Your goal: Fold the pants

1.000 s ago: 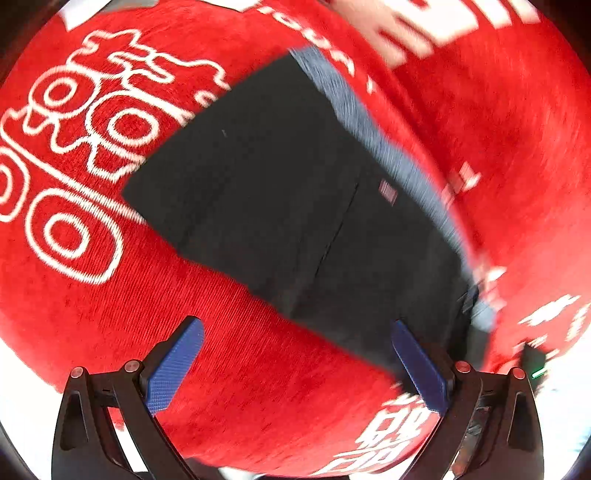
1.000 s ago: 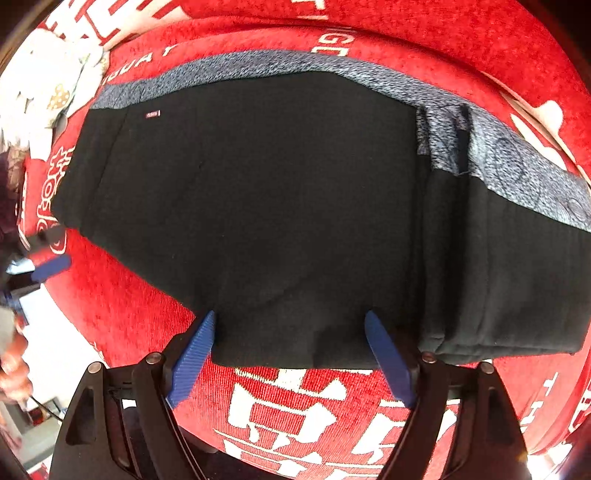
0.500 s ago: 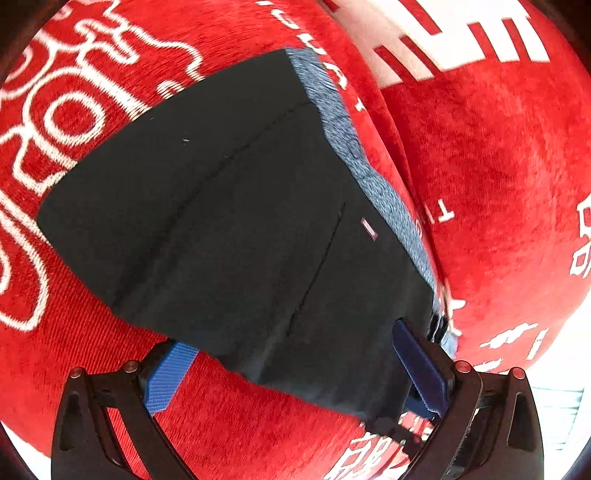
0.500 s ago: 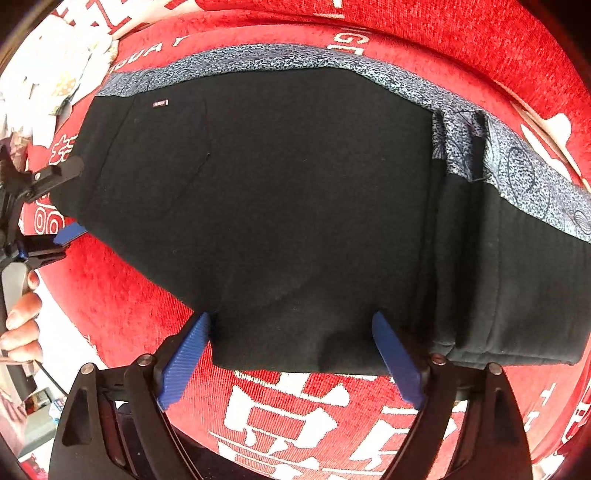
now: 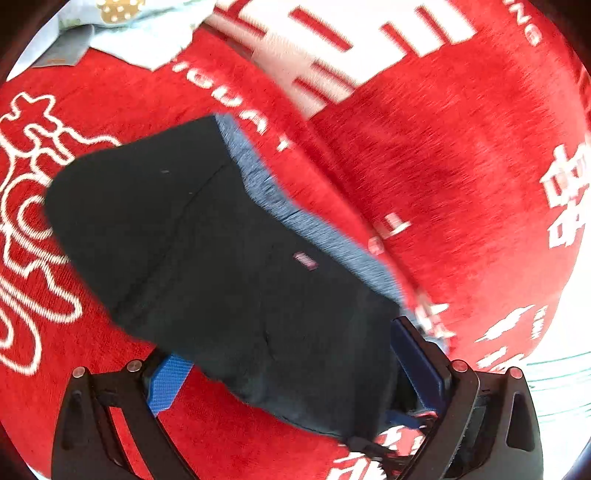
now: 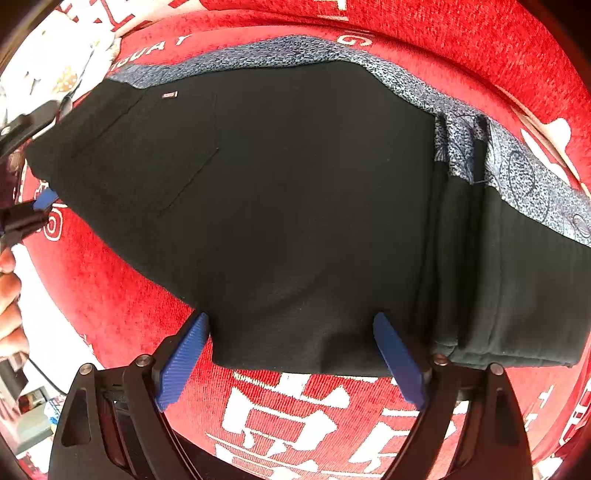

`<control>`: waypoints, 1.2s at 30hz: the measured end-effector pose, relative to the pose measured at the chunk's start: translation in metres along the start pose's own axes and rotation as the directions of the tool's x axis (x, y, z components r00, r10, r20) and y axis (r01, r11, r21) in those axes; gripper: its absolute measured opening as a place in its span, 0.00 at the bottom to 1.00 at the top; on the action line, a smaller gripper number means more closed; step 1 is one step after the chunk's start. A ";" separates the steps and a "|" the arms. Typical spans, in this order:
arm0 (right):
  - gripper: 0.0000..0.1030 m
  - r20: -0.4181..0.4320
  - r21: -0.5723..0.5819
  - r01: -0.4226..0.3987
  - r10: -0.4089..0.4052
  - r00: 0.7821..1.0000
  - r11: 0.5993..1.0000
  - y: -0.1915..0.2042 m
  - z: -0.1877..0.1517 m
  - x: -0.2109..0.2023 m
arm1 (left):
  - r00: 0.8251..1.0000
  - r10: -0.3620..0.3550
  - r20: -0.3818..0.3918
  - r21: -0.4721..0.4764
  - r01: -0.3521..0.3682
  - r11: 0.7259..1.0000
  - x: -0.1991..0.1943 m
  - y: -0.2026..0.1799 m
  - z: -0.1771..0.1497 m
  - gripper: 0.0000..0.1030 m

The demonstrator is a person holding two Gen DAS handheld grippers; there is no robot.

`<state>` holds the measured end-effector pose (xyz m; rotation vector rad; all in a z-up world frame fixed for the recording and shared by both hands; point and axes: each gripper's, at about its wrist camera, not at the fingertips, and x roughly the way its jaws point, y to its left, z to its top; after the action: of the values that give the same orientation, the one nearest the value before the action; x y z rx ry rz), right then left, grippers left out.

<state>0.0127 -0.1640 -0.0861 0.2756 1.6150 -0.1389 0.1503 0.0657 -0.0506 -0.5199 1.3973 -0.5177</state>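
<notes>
Black pants (image 6: 295, 206), folded, flat on red cloth with white lettering (image 6: 295, 417).

Right tongs (image 6: 291, 354) point down at the near hem: blue pads (image 6: 183, 363) spread wide, straddling the fabric edge, nothing pinched between them. Grey patterned waistband (image 6: 517, 173) runs along the far edge; a narrower folded layer lies at the right. Left tongs (image 5: 291, 373) sit at the left end of the pants, also spread wide, with cloth lying over the gap between the pads; left view is motion-blurred, so pad contact there is uncertain, probably none. Person's fingers (image 6: 9, 295) visible at the left rim. Pale printed cloth (image 5: 122, 22) lies beyond the pants.
</notes>
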 end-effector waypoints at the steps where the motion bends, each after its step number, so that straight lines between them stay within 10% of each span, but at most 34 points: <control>1: 0.89 0.001 -0.002 0.003 -0.003 1.000 1.000 0.001 0.000 -0.001 | 1.000 0.025 -0.012 -0.016 -0.025 1.000 0.004 0.005 0.001 0.91; 4: 0.87 0.046 -0.015 0.049 -0.049 0.998 0.999 0.008 0.005 -0.017 | 0.979 0.199 -0.039 -0.012 -0.199 0.980 0.016 0.014 0.006 0.44; 8: 0.87 0.166 -0.059 0.043 -0.033 0.986 0.997 0.020 0.031 -0.060 | 0.944 0.330 0.004 0.140 -0.328 0.934 0.015 0.001 0.001 0.34; 15: 0.88 0.176 -0.083 -0.179 0.191 0.966 0.980 0.043 0.115 -0.103 | 0.802 0.531 0.275 0.537 -0.586 0.607 0.031 -0.060 -0.035 0.34; 19: 0.88 0.033 -0.120 -0.332 0.338 0.941 0.936 0.086 0.163 -0.092 | 0.758 0.547 0.355 0.600 -0.633 0.488 0.037 -0.069 -0.047 0.34; 28: 0.83 -0.328 -0.254 -0.379 0.289 0.899 0.890 0.201 0.189 -0.013 | 0.743 0.543 0.392 0.612 -0.651 0.448 0.038 -0.074 -0.051 0.34; 32: 0.23 -0.332 -0.212 -0.340 0.260 0.907 0.916 0.191 0.192 0.002 | 0.743 0.549 0.383 0.619 -0.647 0.445 0.038 -0.077 -0.057 0.34; 36: 0.20 -0.233 -0.198 -0.391 0.345 0.909 0.899 0.161 0.180 -0.032 | 0.749 0.506 0.429 0.643 -0.646 0.411 0.027 -0.106 -0.069 0.34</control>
<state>0.2298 -0.0583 -0.0539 0.4125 1.7203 0.3868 0.0807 -0.0365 -0.0130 0.6321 0.9567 -0.4167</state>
